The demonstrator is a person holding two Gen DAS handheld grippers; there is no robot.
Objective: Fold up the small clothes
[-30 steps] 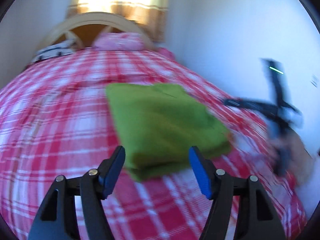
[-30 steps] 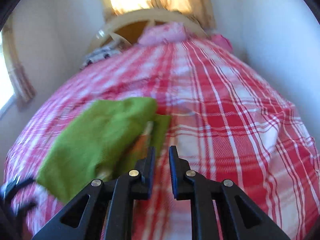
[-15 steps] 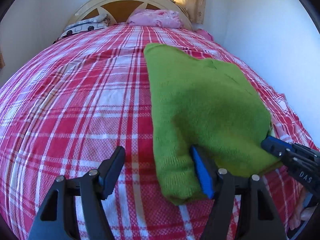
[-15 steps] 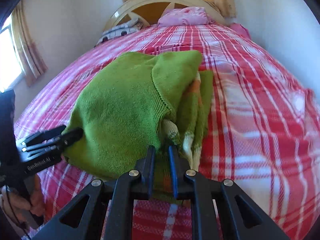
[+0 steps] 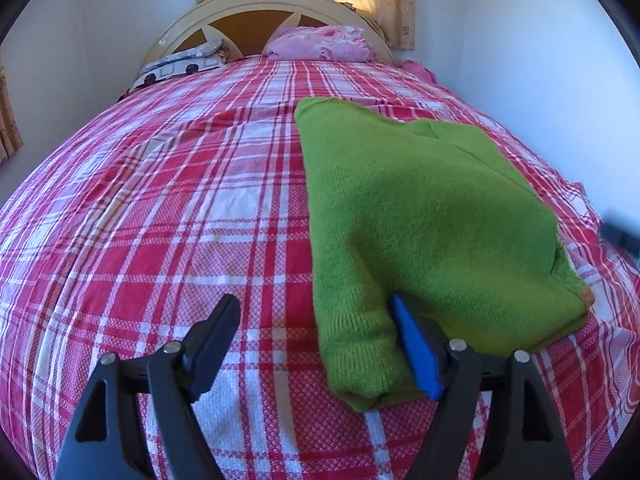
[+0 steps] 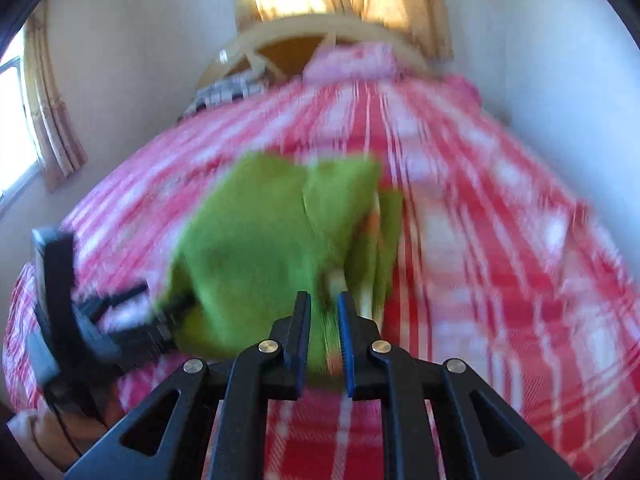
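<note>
A folded green knit sweater (image 5: 420, 216) lies on the red plaid bedspread (image 5: 160, 220). My left gripper (image 5: 320, 344) is open, its right finger touching the sweater's near left edge, its left finger over bare bedspread. In the right wrist view, which is blurred, the sweater (image 6: 260, 248) sits just ahead, with orange and white trim at its right edge. My right gripper (image 6: 323, 320) has its jaws a narrow gap apart at the sweater's near edge; the green cloth shows in the gap. The left gripper (image 6: 132, 320) shows at the sweater's left corner.
The headboard (image 5: 256, 16) and a pink pillow (image 5: 320, 44) are at the far end, with a patterned pillow (image 5: 180, 66) to the left. A white wall (image 5: 540, 60) runs along the bed's right side. A curtained window (image 6: 24, 120) is on the left.
The sweater has come to rest flat on the bed. My right gripper has pulled back from it and its jaws have parted slightly. My left gripper stays open at the sweater's edge.
</note>
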